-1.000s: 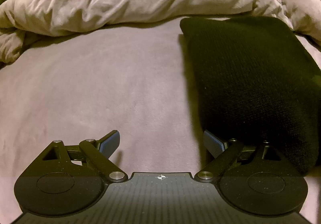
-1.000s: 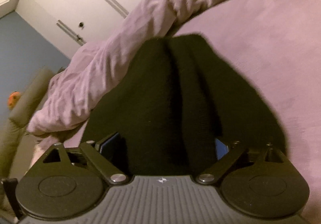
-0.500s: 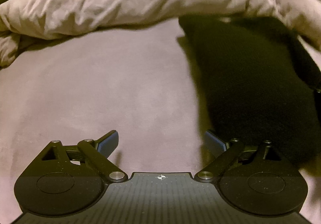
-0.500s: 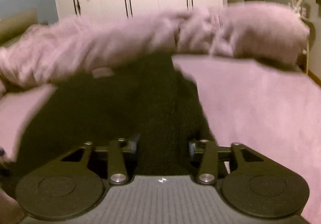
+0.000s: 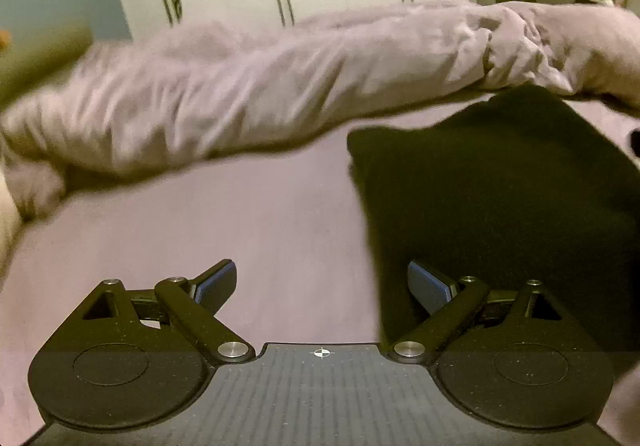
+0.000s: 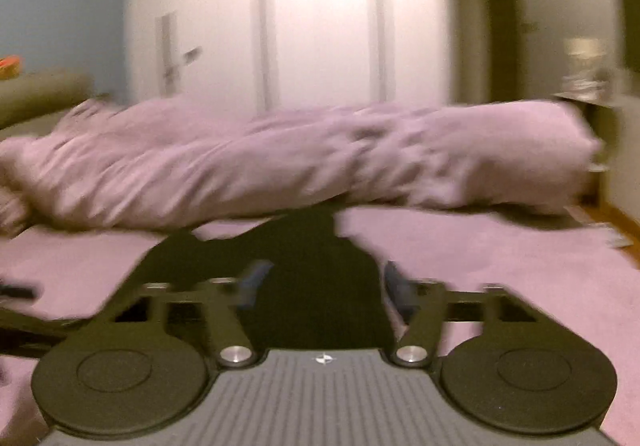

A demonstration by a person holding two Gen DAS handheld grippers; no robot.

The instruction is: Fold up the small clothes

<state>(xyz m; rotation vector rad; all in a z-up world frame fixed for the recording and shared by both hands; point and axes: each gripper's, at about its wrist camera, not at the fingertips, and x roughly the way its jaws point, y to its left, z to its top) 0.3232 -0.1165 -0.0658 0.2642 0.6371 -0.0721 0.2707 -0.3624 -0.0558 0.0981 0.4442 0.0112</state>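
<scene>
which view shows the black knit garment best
The left wrist view: the black garment lies sharp and nearly whole on the pink sheet. The right wrist view is blurred; there only a dark bunched part shows, between the closing right gripper.

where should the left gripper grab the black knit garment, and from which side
Grip the near left edge of the black knit garment, coming in low from the left over the bare pink sheet. That edge lies flat and straight just beside the left gripper, whose jaws stand open and empty. The right gripper is closing its jaws with the garment's near end between them.
</scene>
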